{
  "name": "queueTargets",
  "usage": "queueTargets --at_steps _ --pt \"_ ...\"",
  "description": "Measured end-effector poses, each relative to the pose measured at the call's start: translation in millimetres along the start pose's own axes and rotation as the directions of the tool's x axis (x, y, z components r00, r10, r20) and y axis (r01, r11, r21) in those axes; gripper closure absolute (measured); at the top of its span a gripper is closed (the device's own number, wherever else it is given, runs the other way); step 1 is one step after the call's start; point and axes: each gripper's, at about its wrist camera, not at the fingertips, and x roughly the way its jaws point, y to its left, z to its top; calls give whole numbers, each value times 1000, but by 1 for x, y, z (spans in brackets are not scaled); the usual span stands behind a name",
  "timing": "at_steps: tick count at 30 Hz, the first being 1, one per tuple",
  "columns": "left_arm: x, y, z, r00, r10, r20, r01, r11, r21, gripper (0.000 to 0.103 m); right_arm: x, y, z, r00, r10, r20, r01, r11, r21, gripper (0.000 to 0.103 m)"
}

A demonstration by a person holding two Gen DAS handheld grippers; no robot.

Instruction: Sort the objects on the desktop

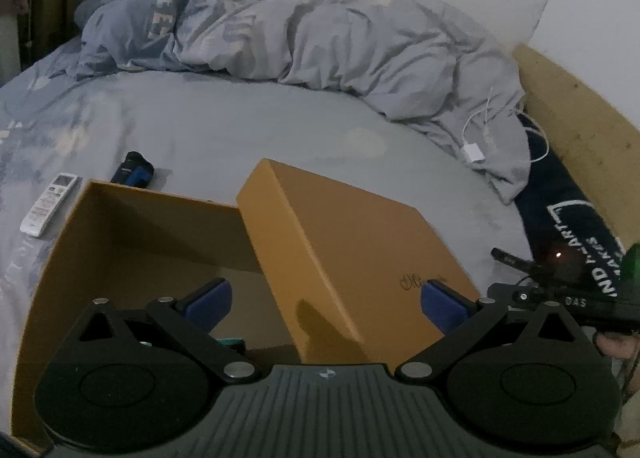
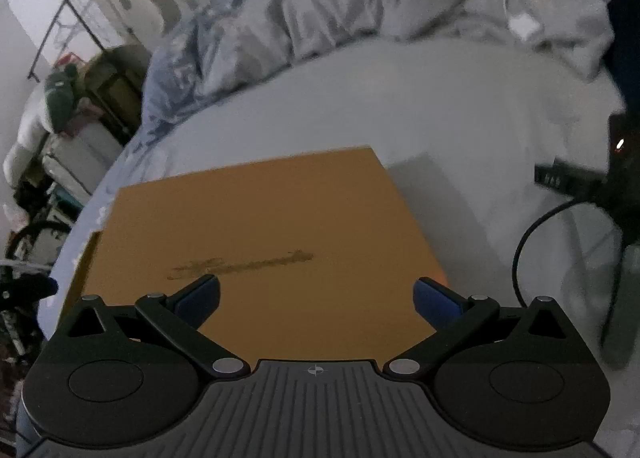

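An open brown cardboard box (image 1: 132,254) sits on the bed, and its brown lid (image 1: 344,242) leans tilted against the box's right wall. My left gripper (image 1: 326,300) is open just above them. One blue pad hangs over the box's inside and the other over the lid, with nothing held. A small teal item (image 1: 231,343) peeks out inside the box, mostly hidden by the gripper. In the blurred right wrist view the lid (image 2: 260,234) fills the middle. My right gripper (image 2: 318,298) is open over the lid's near edge, gripping nothing.
A white remote (image 1: 50,204) and a dark blue object (image 1: 134,170) lie on the sheet left of and behind the box. A crumpled duvet (image 1: 304,34) is at the back, with a white charger cable (image 1: 476,150) on its right end. A black device with a lit lamp (image 2: 618,146) and a black cable (image 2: 528,242) lie to the right.
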Motion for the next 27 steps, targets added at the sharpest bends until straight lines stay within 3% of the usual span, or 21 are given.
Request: queueTargets --at_steps 9,17,27 --pt "38 -15 3 991 120 -60 -117 992 51 0 36 -33 4 997 -15 -71 18 999 41 0" --pt "53 -20 -5 988 105 -112 -99 994 56 0 52 -57 3 993 70 -98 -56 989 136 0" --pt "47 -27 -6 990 112 -90 -100 987 127 0 43 -45 -5 991 67 -112 -52 990 135 0"
